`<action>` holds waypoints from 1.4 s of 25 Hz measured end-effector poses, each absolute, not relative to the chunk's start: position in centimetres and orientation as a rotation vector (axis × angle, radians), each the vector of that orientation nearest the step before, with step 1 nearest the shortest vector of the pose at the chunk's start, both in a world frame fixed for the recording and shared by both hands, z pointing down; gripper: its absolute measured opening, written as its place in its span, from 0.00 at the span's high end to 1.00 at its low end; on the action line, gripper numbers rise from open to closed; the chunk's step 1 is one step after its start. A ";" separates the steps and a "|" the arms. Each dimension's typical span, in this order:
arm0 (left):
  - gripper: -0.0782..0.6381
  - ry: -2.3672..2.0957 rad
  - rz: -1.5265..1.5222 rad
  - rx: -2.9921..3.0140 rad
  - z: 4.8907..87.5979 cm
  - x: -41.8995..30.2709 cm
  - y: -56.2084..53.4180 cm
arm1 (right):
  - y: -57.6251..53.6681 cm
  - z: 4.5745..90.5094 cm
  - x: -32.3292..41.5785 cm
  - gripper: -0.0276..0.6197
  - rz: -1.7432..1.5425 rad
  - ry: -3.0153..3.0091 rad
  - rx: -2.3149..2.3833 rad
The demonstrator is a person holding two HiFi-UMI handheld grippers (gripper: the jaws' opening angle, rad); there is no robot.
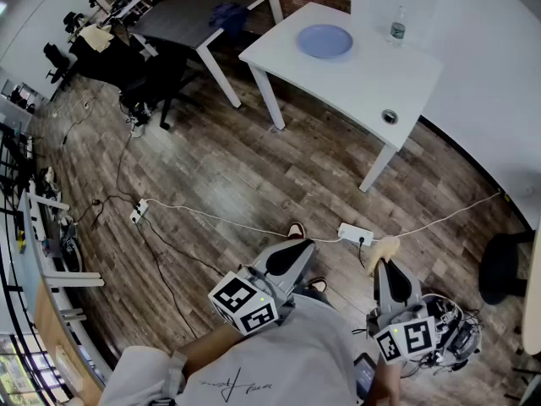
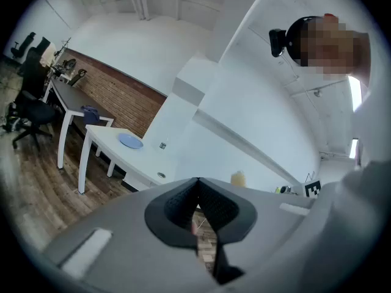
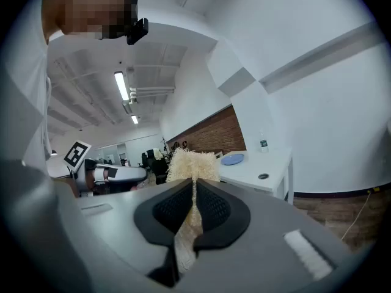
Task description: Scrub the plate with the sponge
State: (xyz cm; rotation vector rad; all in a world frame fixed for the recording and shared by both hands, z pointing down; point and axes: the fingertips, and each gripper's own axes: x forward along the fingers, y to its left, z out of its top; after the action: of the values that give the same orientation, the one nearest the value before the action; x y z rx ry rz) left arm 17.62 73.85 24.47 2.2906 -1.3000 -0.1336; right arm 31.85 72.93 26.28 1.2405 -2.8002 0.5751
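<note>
The right gripper (image 1: 385, 265) (image 3: 193, 191) is pinching the sponge (image 1: 386, 248) (image 3: 190, 163), a pale, fibrous pad whose frayed top fans out above the jaws while the rest is squeezed thin between them. The left gripper (image 1: 294, 245) (image 2: 197, 191) has its jaws pressed together with nothing between them. Both are held close to the person's body at the near edge of the scene, pointing slightly down and away toward the far side of the room, the left one a little left of the right. Below them the wooden floor (image 1: 211, 167) fills most of the head view. The white desk (image 1: 363, 83) stands far off to the right, set at an angle against the pale wall, well apart from both grippers. To its left is a dark desk (image 1: 199, 11) in front of a brick wall, with a black office chair (image 1: 156, 83) pulled up on its left side. The plate (image 1: 325, 41) (image 2: 131, 141) (image 3: 233, 159), light blue and round, lies flat on the far part of the white desk, far from the sponge. A white power strip (image 1: 355, 233) sits on the floor just beyond the grippers, with a white cable (image 1: 211, 218) trailing away to the left. A clear bottle (image 1: 397, 25) stands upright on the white desk to the right of the plate, and a small round opening (image 1: 389, 117) shows in the desk top nearer the right edge.
</note>
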 end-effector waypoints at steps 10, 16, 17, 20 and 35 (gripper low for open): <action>0.87 -1.260 -0.090 2.308 23.5 17.6 72.7 | 72.8 25.1 31.1 0.92 0.570 -2.732 1.288; 0.87 -1.276 -0.052 2.325 24.5 17.3 70.1 | 70.9 25.4 31.7 0.91 0.688 -2.721 1.370; 0.87 -1.277 -0.052 2.326 24.5 17.0 69.5 | 70.4 25.5 31.6 0.91 0.705 -2.720 1.377; 0.87 -1.285 -0.056 2.325 24.3 15.9 67.2 | 68.4 25.5 30.8 0.91 0.731 -2.711 1.374; 0.87 -1.295 -0.089 2.331 23.6 8.5 56.9 | 57.7 25.4 23.1 0.91 0.768 -2.705 1.372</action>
State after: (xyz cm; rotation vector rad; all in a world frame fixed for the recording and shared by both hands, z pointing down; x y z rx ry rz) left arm 8.55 56.89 23.63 2.3305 -1.2946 -0.0890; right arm 23.07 57.74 25.44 1.3719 -2.7051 0.7680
